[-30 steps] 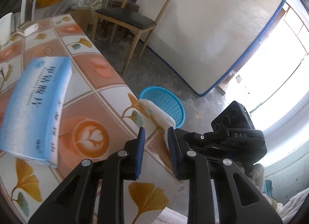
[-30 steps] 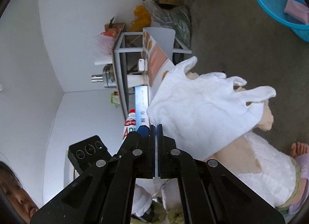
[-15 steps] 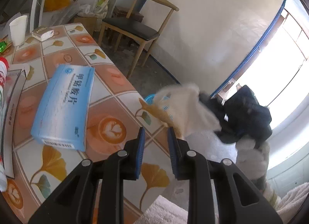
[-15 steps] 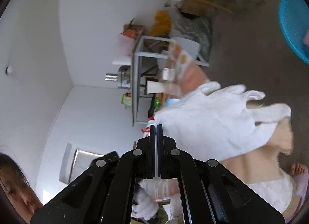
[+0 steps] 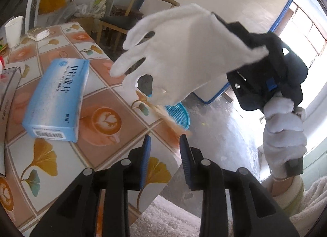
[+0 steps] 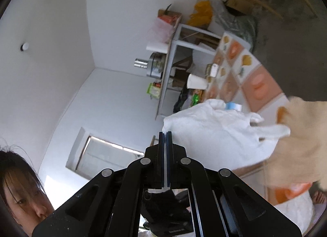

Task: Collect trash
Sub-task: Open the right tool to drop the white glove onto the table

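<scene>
My right gripper (image 6: 165,134) is shut on the cuff of a loose white glove (image 6: 216,134); in the left wrist view the same glove (image 5: 184,53) hangs from it high above the table's edge. My left gripper (image 5: 165,151) is open and empty, low over the table corner. A blue basket (image 5: 179,114) stands on the floor beyond the table edge, partly hidden by the glove. A blue and white box (image 5: 57,98) lies flat on the tiled table (image 5: 102,140), left of my left gripper.
A white cup (image 5: 13,30) and a small white pack (image 5: 38,32) stand at the table's far end. A wooden chair (image 5: 126,20) and a leaning mattress (image 5: 235,1) stand behind. A metal shelf (image 6: 173,63) is against the wall.
My right gripper has risen with the glove, which now hangs in front of the left wrist camera. My left gripper has pulled back from the table edge; the box looks farther away.
</scene>
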